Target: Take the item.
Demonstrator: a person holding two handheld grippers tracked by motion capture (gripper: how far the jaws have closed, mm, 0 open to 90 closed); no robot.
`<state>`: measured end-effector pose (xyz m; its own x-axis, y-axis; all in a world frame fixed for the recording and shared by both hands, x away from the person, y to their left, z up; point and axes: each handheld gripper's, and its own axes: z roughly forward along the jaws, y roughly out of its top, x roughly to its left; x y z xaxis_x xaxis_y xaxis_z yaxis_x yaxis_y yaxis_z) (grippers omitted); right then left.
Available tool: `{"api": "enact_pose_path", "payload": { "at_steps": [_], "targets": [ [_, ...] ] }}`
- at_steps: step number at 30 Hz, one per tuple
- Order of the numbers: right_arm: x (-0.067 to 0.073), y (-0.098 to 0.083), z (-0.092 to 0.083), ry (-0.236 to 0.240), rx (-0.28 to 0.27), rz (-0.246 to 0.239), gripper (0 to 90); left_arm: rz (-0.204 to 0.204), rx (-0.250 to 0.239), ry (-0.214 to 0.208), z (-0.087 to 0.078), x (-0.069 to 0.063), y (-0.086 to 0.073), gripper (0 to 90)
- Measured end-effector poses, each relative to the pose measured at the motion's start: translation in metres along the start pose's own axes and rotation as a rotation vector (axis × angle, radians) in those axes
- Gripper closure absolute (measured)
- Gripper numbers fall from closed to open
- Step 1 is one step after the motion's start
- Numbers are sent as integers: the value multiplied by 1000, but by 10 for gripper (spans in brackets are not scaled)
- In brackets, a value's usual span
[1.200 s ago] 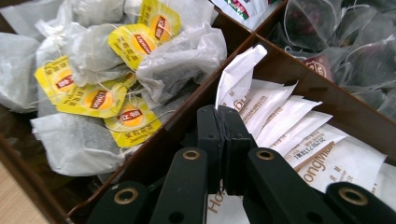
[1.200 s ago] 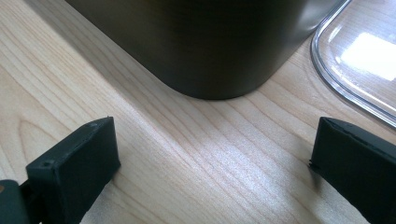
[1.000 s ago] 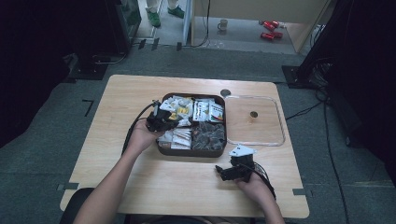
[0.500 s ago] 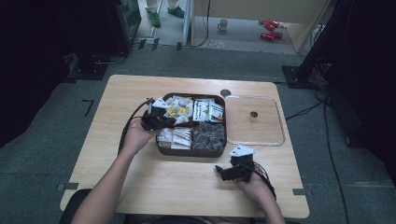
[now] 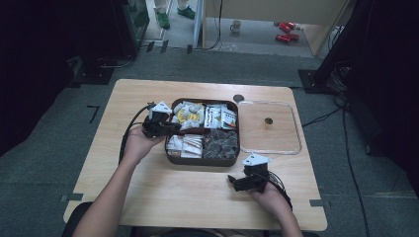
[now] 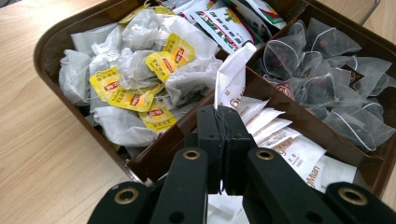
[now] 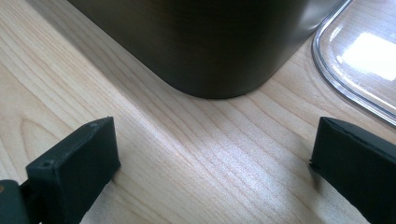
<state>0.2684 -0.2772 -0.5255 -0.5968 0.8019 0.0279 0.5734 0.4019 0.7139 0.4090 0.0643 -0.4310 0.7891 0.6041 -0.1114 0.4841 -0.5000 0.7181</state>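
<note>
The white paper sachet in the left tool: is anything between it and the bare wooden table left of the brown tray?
Only the brown plastic tray's left wall and the yellow-tagged tea bags beside it. The left tool is shut on the white paper sachet, above them; the wooden table is bare.

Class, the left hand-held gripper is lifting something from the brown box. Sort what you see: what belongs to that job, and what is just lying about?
Part of the job:
- left hand-held gripper, shut on a white sachet
- brown compartment box

Lying about:
- clear lid beside the box
- right hand-held gripper, open, idle on the table
- mug on the floor
</note>
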Motion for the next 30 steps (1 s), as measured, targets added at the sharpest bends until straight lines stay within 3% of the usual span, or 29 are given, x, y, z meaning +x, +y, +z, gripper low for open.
{"api": "enact_pose_path", "payload": {
  "at_steps": [30],
  "targets": [
    [0,0,0,3,0,-3,4,-67,-54,31,-38,15,-14,895]
  ]
}}
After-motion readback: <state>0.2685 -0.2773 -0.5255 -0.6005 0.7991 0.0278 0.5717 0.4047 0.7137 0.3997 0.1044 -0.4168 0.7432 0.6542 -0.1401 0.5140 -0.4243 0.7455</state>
